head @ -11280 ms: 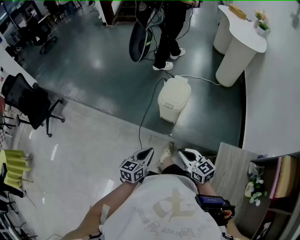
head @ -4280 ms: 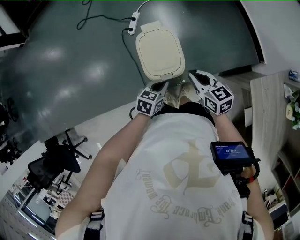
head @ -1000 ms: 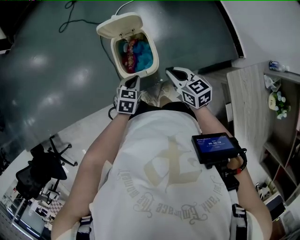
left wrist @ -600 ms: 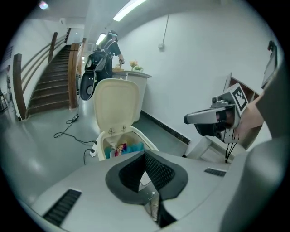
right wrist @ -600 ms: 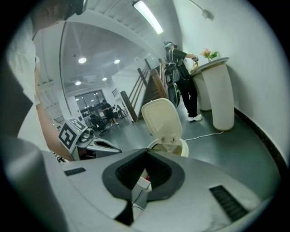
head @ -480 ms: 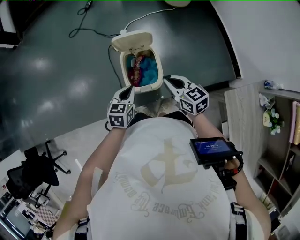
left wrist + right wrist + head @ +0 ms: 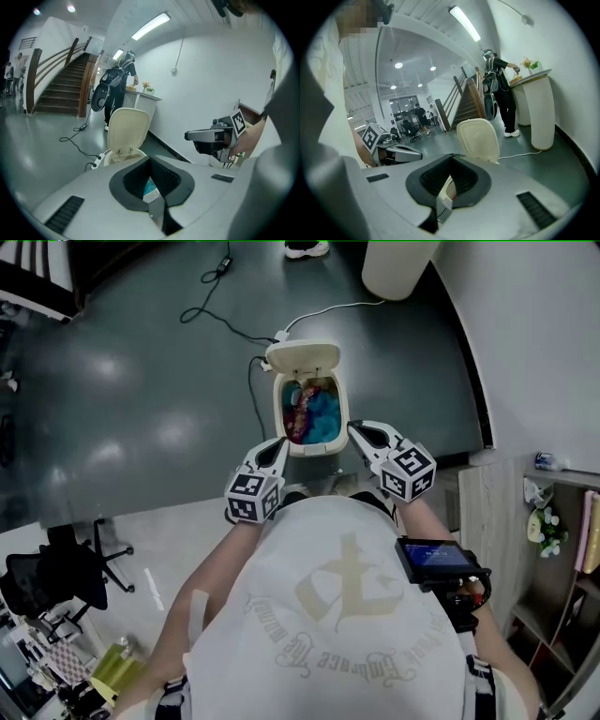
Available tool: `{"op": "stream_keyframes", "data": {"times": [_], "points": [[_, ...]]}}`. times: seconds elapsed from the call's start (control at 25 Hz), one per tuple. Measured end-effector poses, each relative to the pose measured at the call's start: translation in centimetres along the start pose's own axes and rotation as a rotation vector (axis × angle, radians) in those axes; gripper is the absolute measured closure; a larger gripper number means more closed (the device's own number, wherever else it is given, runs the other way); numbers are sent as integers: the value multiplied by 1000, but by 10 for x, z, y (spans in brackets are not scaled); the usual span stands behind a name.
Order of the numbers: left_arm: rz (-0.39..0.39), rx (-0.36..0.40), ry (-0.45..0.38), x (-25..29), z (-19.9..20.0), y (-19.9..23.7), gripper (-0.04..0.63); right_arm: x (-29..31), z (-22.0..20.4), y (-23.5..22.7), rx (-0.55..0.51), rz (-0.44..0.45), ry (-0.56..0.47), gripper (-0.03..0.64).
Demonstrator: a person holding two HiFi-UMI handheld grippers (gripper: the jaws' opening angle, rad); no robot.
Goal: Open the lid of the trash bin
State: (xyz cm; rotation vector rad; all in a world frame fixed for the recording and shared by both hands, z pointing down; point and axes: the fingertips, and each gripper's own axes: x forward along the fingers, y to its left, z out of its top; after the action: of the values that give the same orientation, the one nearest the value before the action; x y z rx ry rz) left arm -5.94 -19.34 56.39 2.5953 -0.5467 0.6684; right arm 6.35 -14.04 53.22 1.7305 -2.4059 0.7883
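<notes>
Dark glossy floor (image 7: 141,381).

Head view: bin (image 7: 344,423) just ahead of both grippers, between their tips. Lid (image 7: 303,359) upright at the far side. Blue and red rubbish (image 7: 317,413) inside. Left gripper (image 7: 278,442) and right gripper (image 7: 356,429) sit near the front rim.

Left gripper view: jaws pressed together, nothing between them. Lid upright ahead, right gripper off to the right.

Right gripper view: jaws pressed together, empty. Lid ahead, left gripper to the left. Person (image 7: 502,89) at a white counter (image 7: 539,108) beyond.
</notes>
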Motion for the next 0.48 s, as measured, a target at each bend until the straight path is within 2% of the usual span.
{"op": "stream_keyframes", "data": {"times": [0.48], "points": [[1,-48,-50,-21,16,13,581,-10,5,1,3,-15,-23,612]]}}
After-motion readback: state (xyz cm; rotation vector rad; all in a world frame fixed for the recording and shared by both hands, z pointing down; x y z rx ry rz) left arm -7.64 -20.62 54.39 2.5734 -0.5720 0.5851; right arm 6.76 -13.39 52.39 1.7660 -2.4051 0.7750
